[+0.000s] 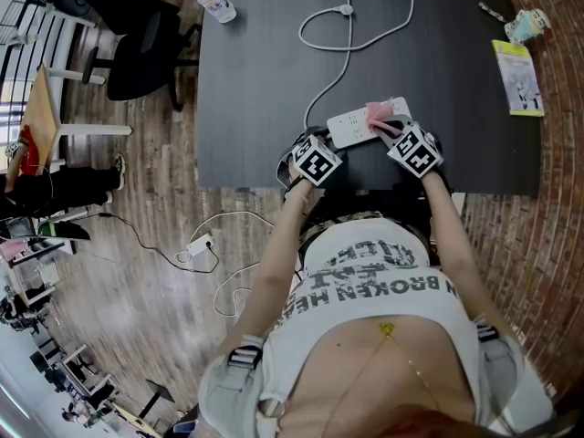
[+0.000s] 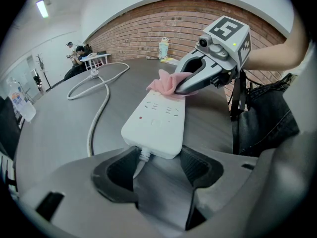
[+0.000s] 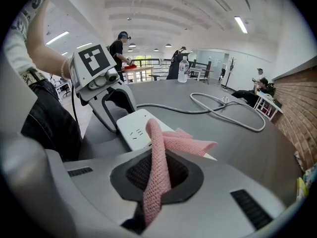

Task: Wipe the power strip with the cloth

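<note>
The white power strip [image 1: 356,126] lies near the front edge of the black table [image 1: 265,80]. My left gripper [image 2: 156,157] has its jaws on either side of the strip's [image 2: 157,115] cable end and holds it. A pink cloth [image 3: 159,152] is pinched in my right gripper [image 3: 158,180], which is shut on it. The cloth's [image 2: 166,82] free end rests on the strip's far half. In the head view the left gripper [image 1: 324,149] and the right gripper [image 1: 392,128] sit at the strip's two ends, and the cloth [image 1: 378,111] covers its right part.
The strip's white cable [image 1: 351,26] loops across the table's far side. A water bottle [image 1: 215,3] stands at the far left corner, with a yellow booklet [image 1: 518,78] and a small figure [image 1: 529,24] at the right. An office chair [image 1: 137,44] stands left of the table.
</note>
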### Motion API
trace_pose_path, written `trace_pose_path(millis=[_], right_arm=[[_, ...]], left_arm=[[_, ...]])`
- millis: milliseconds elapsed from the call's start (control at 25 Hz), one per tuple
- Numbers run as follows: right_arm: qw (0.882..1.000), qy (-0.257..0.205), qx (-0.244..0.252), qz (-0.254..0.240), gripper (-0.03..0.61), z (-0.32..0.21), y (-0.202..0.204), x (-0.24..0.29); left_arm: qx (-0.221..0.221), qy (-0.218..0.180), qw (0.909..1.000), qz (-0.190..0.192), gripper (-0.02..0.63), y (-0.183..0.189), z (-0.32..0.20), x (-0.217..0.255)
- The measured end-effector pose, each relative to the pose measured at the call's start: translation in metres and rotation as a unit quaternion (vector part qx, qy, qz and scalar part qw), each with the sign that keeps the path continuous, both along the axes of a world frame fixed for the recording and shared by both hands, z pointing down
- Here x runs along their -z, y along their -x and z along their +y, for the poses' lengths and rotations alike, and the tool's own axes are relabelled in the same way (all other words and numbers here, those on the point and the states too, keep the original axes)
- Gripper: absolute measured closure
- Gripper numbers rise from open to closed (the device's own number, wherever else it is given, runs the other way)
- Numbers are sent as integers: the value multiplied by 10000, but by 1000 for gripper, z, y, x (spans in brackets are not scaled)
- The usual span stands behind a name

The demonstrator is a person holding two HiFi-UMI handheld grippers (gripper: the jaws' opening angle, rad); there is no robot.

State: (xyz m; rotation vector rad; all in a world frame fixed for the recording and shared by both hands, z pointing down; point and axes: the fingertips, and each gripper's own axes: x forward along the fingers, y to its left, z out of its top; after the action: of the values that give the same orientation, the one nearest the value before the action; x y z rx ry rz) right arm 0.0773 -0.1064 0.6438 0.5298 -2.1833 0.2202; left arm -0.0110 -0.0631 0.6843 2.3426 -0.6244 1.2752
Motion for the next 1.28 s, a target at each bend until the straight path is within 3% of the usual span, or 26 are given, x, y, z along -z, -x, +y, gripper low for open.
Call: trace_pose_path(millis=[1280], right_arm=[[9965, -134, -817, 124, 561, -23, -67, -2]], left_arm=[[-19, -1, 10000, 7, 354, 0, 0, 0]])
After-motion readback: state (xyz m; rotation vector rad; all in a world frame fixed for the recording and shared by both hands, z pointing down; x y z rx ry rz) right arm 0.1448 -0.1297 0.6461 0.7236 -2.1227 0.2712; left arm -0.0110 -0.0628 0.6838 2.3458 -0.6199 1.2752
